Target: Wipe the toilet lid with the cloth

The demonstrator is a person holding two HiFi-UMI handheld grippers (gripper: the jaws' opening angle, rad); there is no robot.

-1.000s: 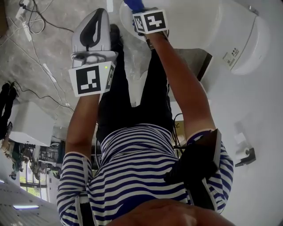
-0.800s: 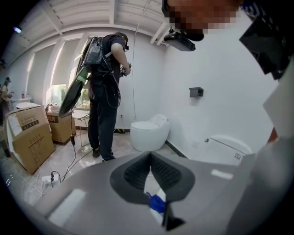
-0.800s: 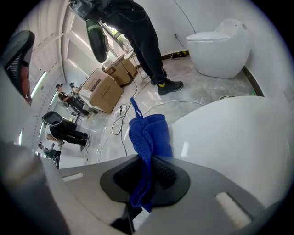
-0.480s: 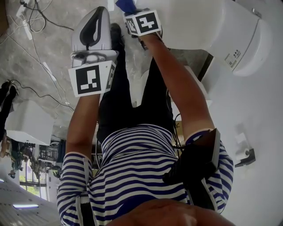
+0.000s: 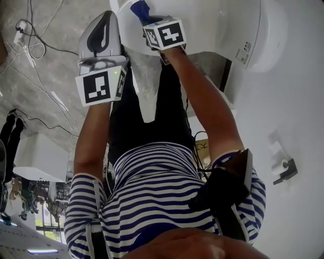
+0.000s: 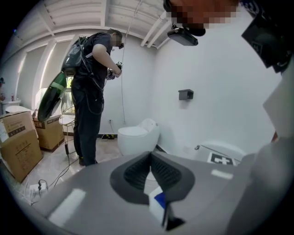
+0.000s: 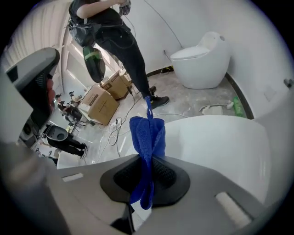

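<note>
In the head view, our right claw [image 5: 147,17] reaches further forward than our left claw [image 5: 104,23]. The blue cloth [image 5: 139,8] pokes out past its tip, over the white toilet lid [image 5: 212,25].

In the left gripper view, the jaws are pressed together on nothing.

In the right gripper view, the jaws pinch the cloth, which bunches just beyond them. The lid lies right behind it, and we cannot tell whether they touch.

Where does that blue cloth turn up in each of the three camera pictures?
Head view: the blue cloth pokes out at top centre, at the tip of the right gripper.
Left gripper view: the cloth is not in it.
Right gripper view: centre, clamped between the jaws, in front of the white toilet lid.
Shared landmark: that toilet lid, also along the head view's top.
</note>
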